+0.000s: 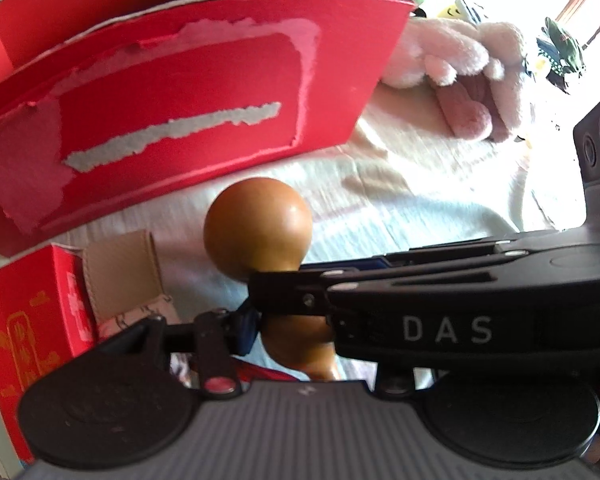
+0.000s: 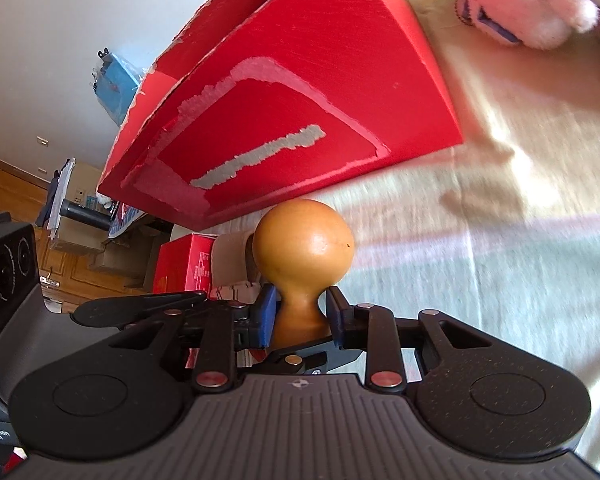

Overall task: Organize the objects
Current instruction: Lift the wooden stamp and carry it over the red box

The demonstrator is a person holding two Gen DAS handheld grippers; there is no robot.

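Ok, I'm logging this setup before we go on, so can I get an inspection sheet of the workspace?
Surface: pale bedspread, wrinkled, sunlit.
Job's things: wooden gourd; large red box with torn label patches, top open.
Clutter: small red carton and beige pouch near the box; pink plush toy, green toys beyond.
Grippers: right hand-held gripper closed on the gourd's neck; left hand-held gripper beside the gourd's lower half, its state unclear.
Cables: nothing seen.
Surroundings: white wall, wooden furniture, blue packet.

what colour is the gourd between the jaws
Orange-brown gourd; clearest in the right wrist view.
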